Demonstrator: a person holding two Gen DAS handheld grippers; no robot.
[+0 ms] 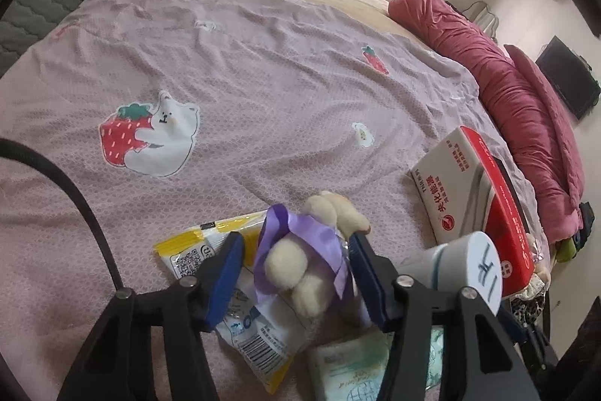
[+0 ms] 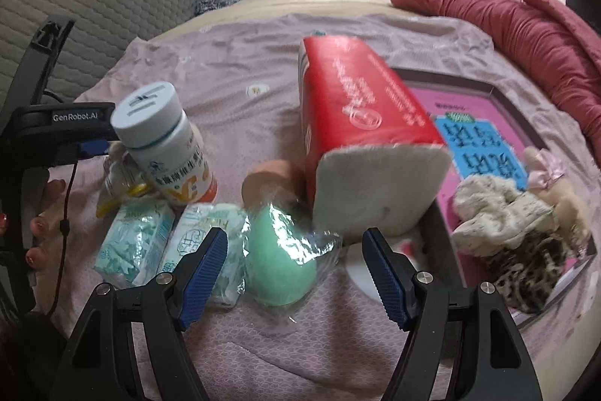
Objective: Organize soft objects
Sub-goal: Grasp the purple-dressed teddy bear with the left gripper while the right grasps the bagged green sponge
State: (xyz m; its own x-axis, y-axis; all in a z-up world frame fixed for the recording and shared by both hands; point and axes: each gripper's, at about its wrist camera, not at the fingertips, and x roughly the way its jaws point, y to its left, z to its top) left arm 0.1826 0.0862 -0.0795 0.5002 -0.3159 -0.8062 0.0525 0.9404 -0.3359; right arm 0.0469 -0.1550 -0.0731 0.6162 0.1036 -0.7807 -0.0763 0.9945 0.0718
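A cream plush toy (image 1: 289, 262) tied with a purple ribbon lies on a yellow and white packet (image 1: 210, 239) on the bed. My left gripper (image 1: 296, 239) straddles the toy; its right pad touches the toy and a narrow gap shows at the left pad. In the right wrist view a green egg-shaped sponge (image 2: 280, 250) in clear wrap lies between the wide-open fingers of my right gripper (image 2: 293, 232), touching neither pad. A peach sponge (image 2: 270, 179) sits behind it. Two small tissue packets (image 2: 135, 243) lie to its left.
A red tissue pack (image 2: 375, 138) leans over the sponges. A white-capped bottle (image 2: 165, 145) stands at the left. A pink tray (image 2: 488, 123) on the right holds scrunchies (image 2: 499, 213). The lilac bed cover (image 1: 263, 81) stretches away, with a red quilt (image 1: 526, 100) along its far edge. A person's hand (image 2: 41, 213) shows at the left.
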